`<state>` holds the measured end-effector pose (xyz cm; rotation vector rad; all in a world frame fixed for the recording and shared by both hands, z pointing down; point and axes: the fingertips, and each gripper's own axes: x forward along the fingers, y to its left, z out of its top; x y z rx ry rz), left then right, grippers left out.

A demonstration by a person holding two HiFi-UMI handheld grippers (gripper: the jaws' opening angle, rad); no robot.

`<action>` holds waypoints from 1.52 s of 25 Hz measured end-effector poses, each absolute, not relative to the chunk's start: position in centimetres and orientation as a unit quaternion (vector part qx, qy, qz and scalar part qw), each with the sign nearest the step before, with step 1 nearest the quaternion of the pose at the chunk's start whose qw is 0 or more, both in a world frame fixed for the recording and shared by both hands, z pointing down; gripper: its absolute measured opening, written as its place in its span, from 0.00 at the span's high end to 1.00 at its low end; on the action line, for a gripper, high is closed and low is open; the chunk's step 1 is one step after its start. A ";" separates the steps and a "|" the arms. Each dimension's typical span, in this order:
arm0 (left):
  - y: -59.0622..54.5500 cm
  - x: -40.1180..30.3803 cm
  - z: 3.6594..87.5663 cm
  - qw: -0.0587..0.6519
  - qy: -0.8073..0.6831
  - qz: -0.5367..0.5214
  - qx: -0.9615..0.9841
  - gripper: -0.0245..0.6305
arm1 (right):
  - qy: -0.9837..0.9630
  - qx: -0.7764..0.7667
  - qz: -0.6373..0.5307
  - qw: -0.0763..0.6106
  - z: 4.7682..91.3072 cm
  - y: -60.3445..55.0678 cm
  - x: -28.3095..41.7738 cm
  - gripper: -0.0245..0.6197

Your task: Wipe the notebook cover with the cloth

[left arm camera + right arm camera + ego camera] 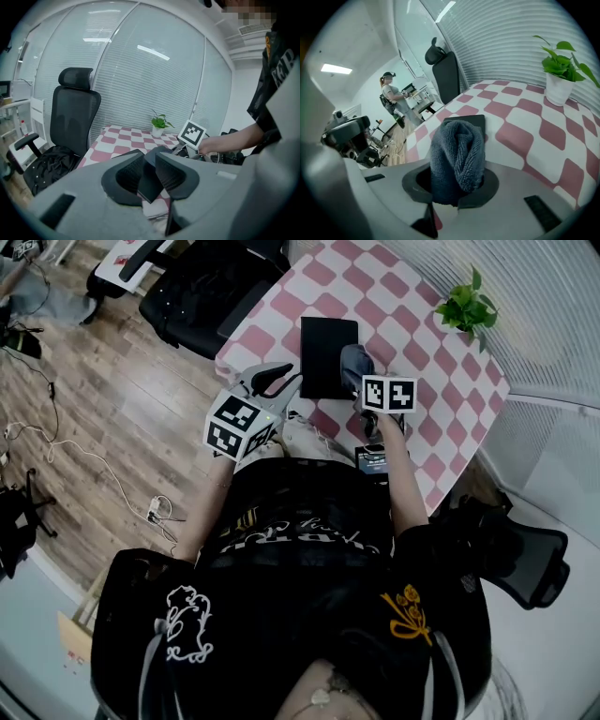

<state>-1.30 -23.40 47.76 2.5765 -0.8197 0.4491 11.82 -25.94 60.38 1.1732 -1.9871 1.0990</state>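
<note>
The notebook lies closed and flat, black cover up, on the pink-and-white checked table, in the part nearest you and towards your left, not far from the table edge where the black office chair stands. Its long axis runs away from you, with one short edge at your end and the other pointing towards the far side of the table. The potted plant stands well apart from it, off to the right by the blinds. Your right gripper is clenched on the cloth: the grey terry is bunched into a thick fold that fills the whole gap between the jaws and stands out past them. In the head view the cloth sits at the right long edge of the notebook, about halfway along it, and in the right gripper view the cover shows just behind the top of the fold. No view shows plainly whether the cloth presses on the cover. Your left gripper is at the notebook's near left corner with its jaws partly apart. A dark corner of the notebook shows in the narrow gap between the ribbed pads, with checked tablecloth below it. I cannot tell whether the pads touch the cover.
</note>
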 end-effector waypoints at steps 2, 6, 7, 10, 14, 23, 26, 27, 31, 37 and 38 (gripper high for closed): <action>-23.5 -2.0 48.0 0.202 -0.303 0.161 0.918 0.85 | -0.765 0.410 0.405 0.288 60.0 -25.1 8.8 0.85; -23.5 -2.7 47.8 0.201 -0.314 0.157 0.915 0.85 | -0.794 0.345 0.394 0.308 60.7 -23.1 3.0 0.85; -23.5 -2.7 47.7 0.200 -0.314 0.157 0.915 0.85 | -0.797 0.335 0.388 0.320 61.2 -22.7 2.1 0.85; -23.3 -2.9 47.7 0.198 -0.313 0.157 0.915 0.85 | -0.790 0.326 0.360 0.373 63.0 -22.0 1.3 0.85; -22.7 -2.5 47.8 0.199 -0.307 0.159 0.917 0.85 | -0.781 0.335 0.330 0.411 63.8 -21.8 2.4 0.85; -22.2 -0.7 48.1 0.193 -0.280 0.164 0.926 0.85 | -0.744 0.399 0.331 0.421 63.8 -22.1 9.4 0.85; -22.1 0.3 47.9 0.188 -0.267 0.162 0.931 0.85 | -0.729 0.425 0.343 0.412 63.8 -22.2 12.0 0.85; -22.0 0.4 47.9 0.186 -0.264 0.164 0.932 0.85 | -0.726 0.432 0.349 0.407 63.8 -22.1 12.7 0.85; -21.5 0.8 47.7 0.188 -0.259 0.165 0.933 0.85 | -0.713 0.454 0.373 0.383 63.9 -21.7 14.6 0.85; -21.0 -0.5 47.1 0.181 -0.271 0.162 0.931 0.85 | -0.711 0.481 0.374 0.352 62.0 -22.0 15.2 0.85; -21.0 -0.9 47.0 0.179 -0.274 0.163 0.931 0.85 | -0.716 0.483 0.371 0.340 61.2 -22.1 14.7 0.85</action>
